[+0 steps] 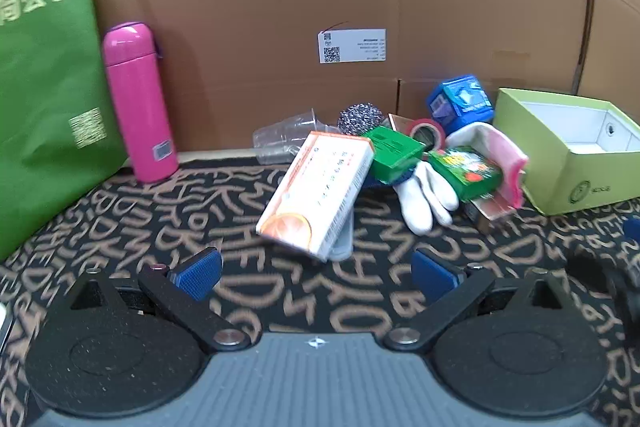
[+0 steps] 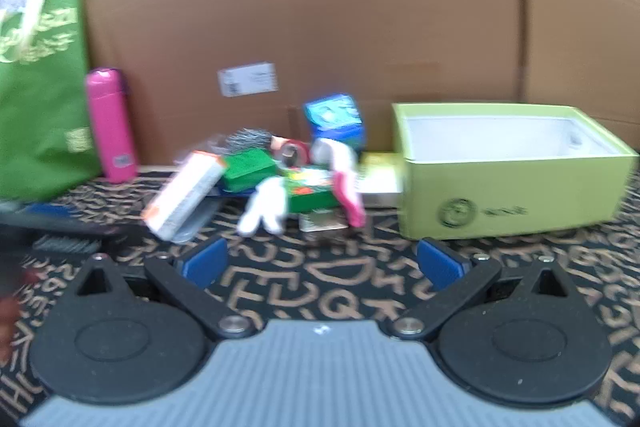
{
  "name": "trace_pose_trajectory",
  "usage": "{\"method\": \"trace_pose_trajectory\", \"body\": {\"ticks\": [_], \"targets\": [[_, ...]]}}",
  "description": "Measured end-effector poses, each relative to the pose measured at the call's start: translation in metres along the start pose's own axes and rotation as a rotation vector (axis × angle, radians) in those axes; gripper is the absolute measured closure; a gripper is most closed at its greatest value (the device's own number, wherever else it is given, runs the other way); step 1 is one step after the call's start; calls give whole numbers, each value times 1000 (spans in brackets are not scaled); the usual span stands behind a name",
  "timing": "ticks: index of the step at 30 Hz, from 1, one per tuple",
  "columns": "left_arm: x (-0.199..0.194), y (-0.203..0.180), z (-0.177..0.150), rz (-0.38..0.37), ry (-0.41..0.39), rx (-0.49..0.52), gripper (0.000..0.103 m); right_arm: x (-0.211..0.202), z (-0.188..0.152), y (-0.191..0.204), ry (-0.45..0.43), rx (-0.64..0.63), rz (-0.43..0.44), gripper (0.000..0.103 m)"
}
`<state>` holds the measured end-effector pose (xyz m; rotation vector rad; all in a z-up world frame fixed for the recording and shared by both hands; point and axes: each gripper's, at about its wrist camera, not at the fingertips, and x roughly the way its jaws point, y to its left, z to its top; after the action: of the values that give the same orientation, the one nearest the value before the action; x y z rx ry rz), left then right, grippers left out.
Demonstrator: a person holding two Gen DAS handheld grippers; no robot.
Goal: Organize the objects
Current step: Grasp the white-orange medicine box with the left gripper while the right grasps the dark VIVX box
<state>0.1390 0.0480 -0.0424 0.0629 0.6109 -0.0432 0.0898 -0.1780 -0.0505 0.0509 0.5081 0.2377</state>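
- Left gripper [image 1: 316,273]: jaws spread wide, nothing between the blue pads [image 1: 200,273]; it hovers over the letter-patterned mat [image 1: 168,223], facing the pile.
- Right gripper [image 2: 322,265]: jaws likewise spread and holding nothing, above the same mat [image 2: 320,291] (this view is blurred).
- Pile of objects, centre of the mat against the cardboard wall [image 1: 280,7]: an orange-and-white carton [image 1: 316,191] leans tilted at the front, its lower end near the left gripper.
- Behind the carton: a clear plastic cup [image 1: 284,139] on its side, a steel scourer [image 1: 360,119], a green box [image 1: 394,155], a roll of red tape [image 1: 428,133] and a blue box [image 1: 460,101].
- Right part of the pile: a white glove [image 1: 426,195], a green packet [image 1: 466,171] and a pink-and-white cloth [image 1: 504,159], touching one another.
- Open lime-green box [image 1: 560,163]: just beside the pile on its right; its white interior shows no contents from here.
- Pink bottle [image 1: 138,103]: upright at left, beside a green bag [image 1: 44,87].
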Motion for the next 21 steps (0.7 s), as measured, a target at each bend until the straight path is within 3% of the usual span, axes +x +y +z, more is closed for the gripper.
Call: {"method": "trace_pose_trajectory", "body": {"ticks": [2, 6, 14, 16, 17, 18, 21], "targets": [[22, 7, 7, -23, 15, -1, 0, 20, 3, -4, 85, -16, 29, 0], [64, 16, 15, -80, 88, -27, 1, 51, 10, -12, 109, 16, 7, 1], [101, 28, 27, -134, 129, -11, 1, 124, 23, -4, 203, 11, -7, 22], [107, 34, 30, -158, 148, -32, 7, 137, 22, -3, 228, 23, -9, 45], [111, 36, 31, -183, 160, -51, 20, 140, 19, 0, 240, 9, -35, 52], [115, 39, 31, -208, 171, -75, 24, 139, 16, 1, 241, -14, -57, 64], [110, 43, 27, -222, 167, -119, 28, 122, 9, -2, 244, -40, -61, 65]]}}
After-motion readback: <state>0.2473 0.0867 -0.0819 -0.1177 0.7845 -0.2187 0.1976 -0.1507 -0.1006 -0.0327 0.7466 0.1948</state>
